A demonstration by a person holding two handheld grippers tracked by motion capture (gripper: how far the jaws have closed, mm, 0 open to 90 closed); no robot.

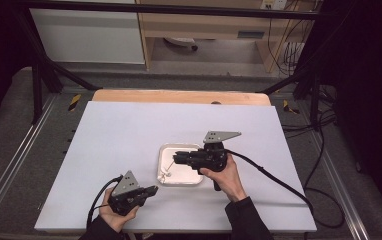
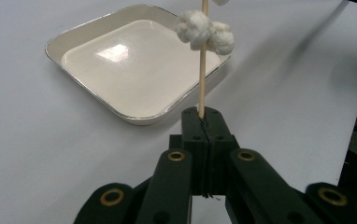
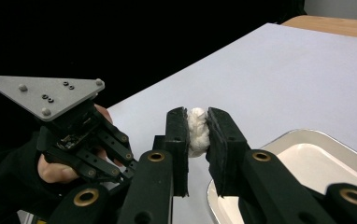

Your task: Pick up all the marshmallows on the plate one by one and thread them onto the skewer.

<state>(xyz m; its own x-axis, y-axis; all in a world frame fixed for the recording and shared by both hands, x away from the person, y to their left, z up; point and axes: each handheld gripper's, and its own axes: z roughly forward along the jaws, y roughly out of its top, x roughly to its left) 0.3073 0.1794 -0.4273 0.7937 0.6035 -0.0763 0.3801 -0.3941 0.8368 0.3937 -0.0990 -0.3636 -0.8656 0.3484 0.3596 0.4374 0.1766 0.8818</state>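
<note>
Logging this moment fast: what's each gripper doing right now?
Left gripper: shut on the wooden skewer.
Right gripper: shut on a white fluffy lump.

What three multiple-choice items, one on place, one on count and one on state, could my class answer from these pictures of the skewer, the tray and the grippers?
1. Where does the tray sit?
A. on the table
B. on the floor
C. in a hand

2. How many white lumps sit on the skewer in the left gripper view?
A. none
B. at least two
C. ten

3. What does the left gripper do?
A. gapes open
B. clamps the skewer
C. grips the tray

Answers: 1 A, it rests on the white table. 2 B, two show together. 3 B, its jaws shut on the skewer's end.
</note>
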